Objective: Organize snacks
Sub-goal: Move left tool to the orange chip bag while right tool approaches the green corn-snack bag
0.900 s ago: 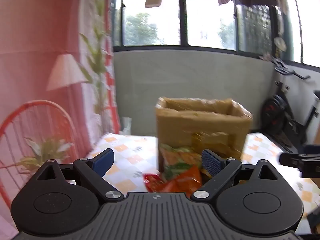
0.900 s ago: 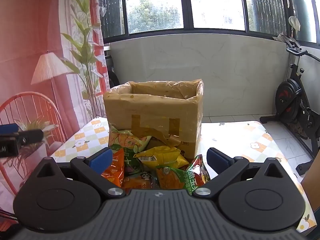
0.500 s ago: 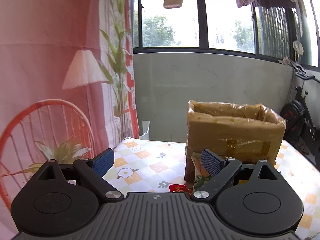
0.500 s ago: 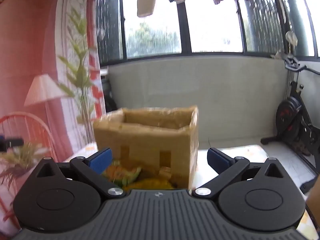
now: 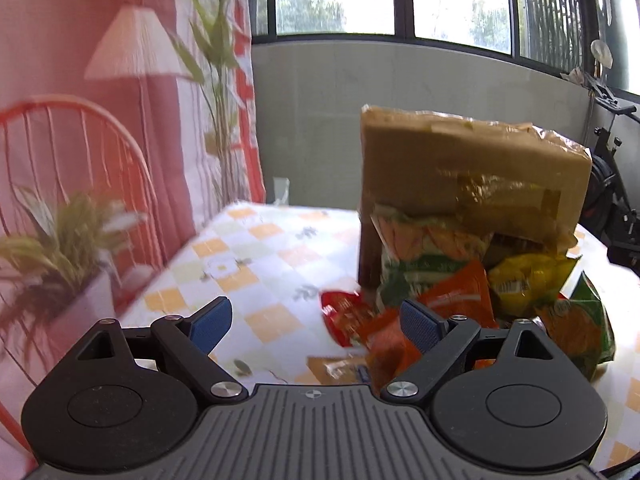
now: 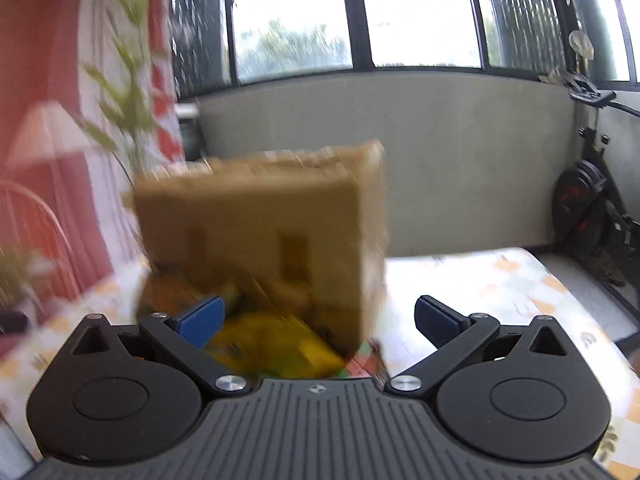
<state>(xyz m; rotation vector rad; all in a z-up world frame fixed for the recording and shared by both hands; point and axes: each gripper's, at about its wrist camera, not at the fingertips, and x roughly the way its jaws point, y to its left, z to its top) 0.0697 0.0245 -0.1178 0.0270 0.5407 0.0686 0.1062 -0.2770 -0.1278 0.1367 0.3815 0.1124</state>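
Ahead of both grippers a table in a checked cloth (image 5: 256,264) carries everything, and on it stands the biggest item, an open-topped cardboard box (image 5: 472,176), which sits ahead and to the right of the left gripper (image 5: 316,320) and straight ahead, slightly left, of the right gripper (image 6: 320,320); with its mouth facing up it looks meant as the bin the snacks go into. The snack packets lie heaped on the cloth against the box's near face, none yet inside as far as can be seen: a tall green and orange bag (image 5: 420,252) leans on the cardboard, a yellow bag (image 5: 528,280) lies beside it, an orange bag (image 5: 456,300) sits just past the left gripper's right fingertip, and a small red packet (image 5: 340,312) lies between its fingers. In the right view the pile is a blur, with only a yellow bag (image 6: 272,340) clear between the fingers. Both tools have their blue pads spread wide apart, holding nothing and touching nothing, probably poised to pick a first packet.
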